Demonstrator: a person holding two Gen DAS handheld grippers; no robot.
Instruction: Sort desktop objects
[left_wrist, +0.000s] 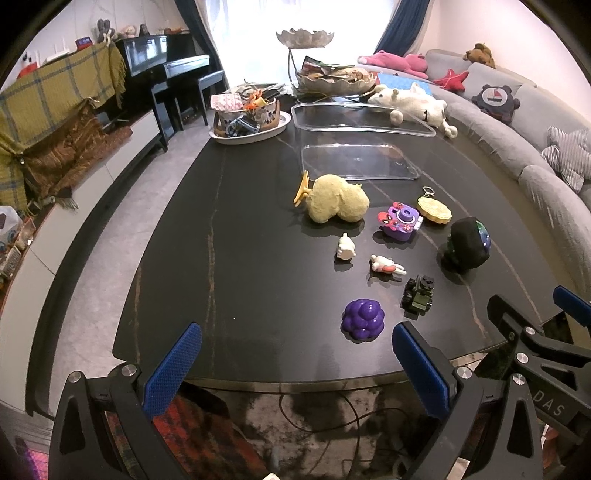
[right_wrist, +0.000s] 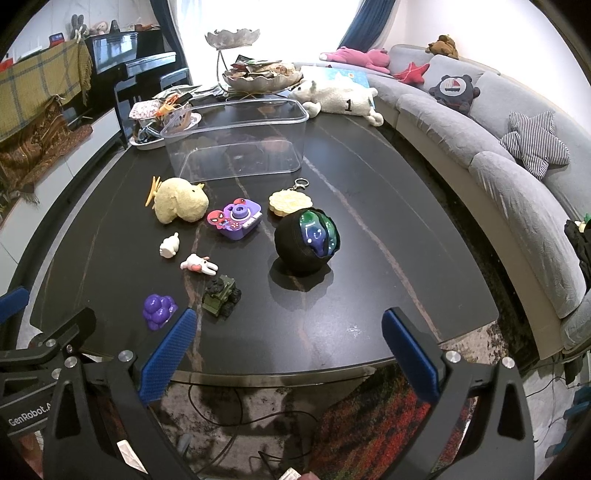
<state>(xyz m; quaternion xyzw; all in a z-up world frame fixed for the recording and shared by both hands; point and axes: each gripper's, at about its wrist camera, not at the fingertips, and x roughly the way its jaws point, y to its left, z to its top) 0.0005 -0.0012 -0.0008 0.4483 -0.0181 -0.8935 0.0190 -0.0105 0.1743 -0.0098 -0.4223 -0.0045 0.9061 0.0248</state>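
Observation:
Small toys lie on a black table (left_wrist: 240, 258): a purple grape cluster (left_wrist: 362, 318) (right_wrist: 159, 311), a green toy truck (left_wrist: 418, 295) (right_wrist: 221, 295), a white-and-pink rabbit figure (left_wrist: 386, 265) (right_wrist: 198, 264), a white figure (left_wrist: 346, 249) (right_wrist: 170, 246), a purple toy camera (left_wrist: 399, 220) (right_wrist: 236, 218), a yellow round keychain (left_wrist: 434, 210) (right_wrist: 290, 201), a black ball with green and blue inside (left_wrist: 468, 242) (right_wrist: 308, 240), and a yellowish plush (left_wrist: 338, 203) (right_wrist: 180, 205). A clear plastic bin (left_wrist: 360, 147) (right_wrist: 236, 144) stands behind them. My left gripper (left_wrist: 295, 365) and right gripper (right_wrist: 288, 354) hover open and empty over the near table edge.
A white plush (left_wrist: 413, 105) (right_wrist: 340, 98), a tiered metal dish (left_wrist: 332, 77) and a plate with a cluttered basket (left_wrist: 247, 118) sit at the table's far end. A grey sofa (right_wrist: 498, 147) curves along the right. A piano (left_wrist: 166, 70) stands at the left. Cables lie on the rug below.

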